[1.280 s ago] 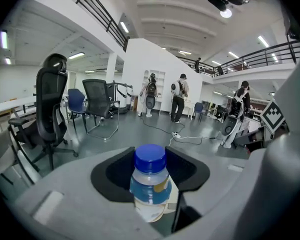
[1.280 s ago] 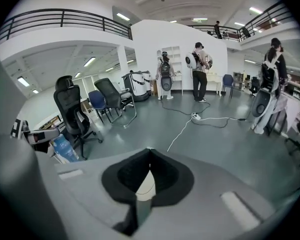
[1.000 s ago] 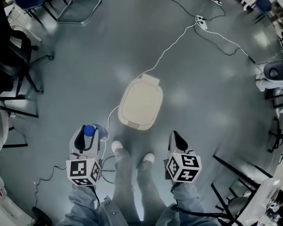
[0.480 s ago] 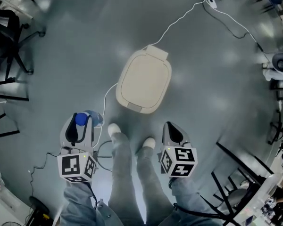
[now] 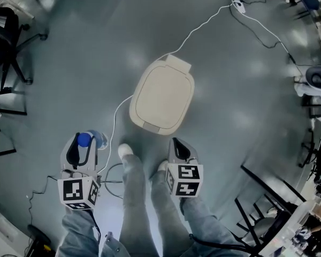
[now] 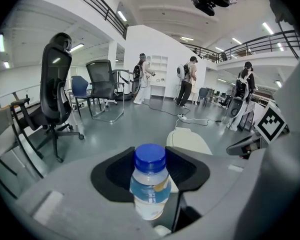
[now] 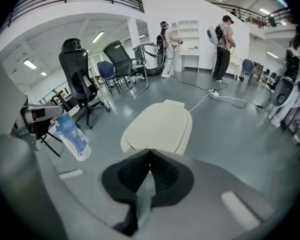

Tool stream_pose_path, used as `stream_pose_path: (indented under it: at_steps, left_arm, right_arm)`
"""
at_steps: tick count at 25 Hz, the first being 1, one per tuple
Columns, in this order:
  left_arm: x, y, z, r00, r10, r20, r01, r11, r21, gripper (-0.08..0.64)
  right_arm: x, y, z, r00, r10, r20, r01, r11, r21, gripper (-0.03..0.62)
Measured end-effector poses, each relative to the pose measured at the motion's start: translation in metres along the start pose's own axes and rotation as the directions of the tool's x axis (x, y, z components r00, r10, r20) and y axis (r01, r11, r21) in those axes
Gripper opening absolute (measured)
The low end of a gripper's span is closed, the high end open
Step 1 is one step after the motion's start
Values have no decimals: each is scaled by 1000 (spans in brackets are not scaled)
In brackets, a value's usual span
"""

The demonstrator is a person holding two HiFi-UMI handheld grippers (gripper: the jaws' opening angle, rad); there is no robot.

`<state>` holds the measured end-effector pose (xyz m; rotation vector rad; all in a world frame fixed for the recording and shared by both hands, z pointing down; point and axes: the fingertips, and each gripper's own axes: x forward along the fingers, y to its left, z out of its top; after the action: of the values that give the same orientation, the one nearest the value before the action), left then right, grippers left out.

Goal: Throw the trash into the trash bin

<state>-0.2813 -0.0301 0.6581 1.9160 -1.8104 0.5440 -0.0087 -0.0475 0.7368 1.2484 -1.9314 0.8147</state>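
Currently, a small clear blue-capped bottle (image 6: pixel 149 196) is clamped between the jaws of the left gripper (image 6: pixel 150 170). The dark pads are pressed against it just below the cap, and the body is left hanging under the jaws. From the head view, the bottle is seen at the lower left, held above the grey floor (image 5: pixel 69 63) and beside the person's left shoe (image 5: pixel 125 152). It is kept clear of the trash bin (image 5: pixel 163 96), to the left of it and nearer the person.

The bin is a cream container with rounded corners. Its lid is seen shut, and it is set on the floor just ahead of the person's feet. A white cable (image 5: pixel 198 30) is laid across the floor from behind the bin towards a power strip (image 5: pixel 237 4) at the top of the head view.

The right gripper (image 7: pixel 149 156) is held at the lower right, close to the near edge of the bin. Its jaws are brought together at the tips, and nothing is held between them.

Black office chairs (image 6: pixel 57 91) are seen to the left in the left gripper view, and several people (image 6: pixel 187 81) are seen standing in the far background.
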Motion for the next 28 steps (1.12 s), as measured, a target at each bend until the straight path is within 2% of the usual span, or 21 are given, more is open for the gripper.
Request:
stream_pose_path:
  at_steps: [6, 12, 28]
  left_arm:
    - [8, 20, -8, 1000, 11, -13, -11, 1000, 13, 202]
    - [14, 35, -14, 999, 30, -18, -30, 1000, -8, 202]
    - [30, 72, -22, 998, 37, -46, -38, 999, -18, 202]
  right_arm:
    - [30, 22, -6, 1000, 16, -26, -17, 999, -29, 3]
    - [55, 36, -11, 998, 30, -49, -32, 999, -33, 3]
    - [96, 52, -32, 990, 2, -144, -6, 999, -32, 3]
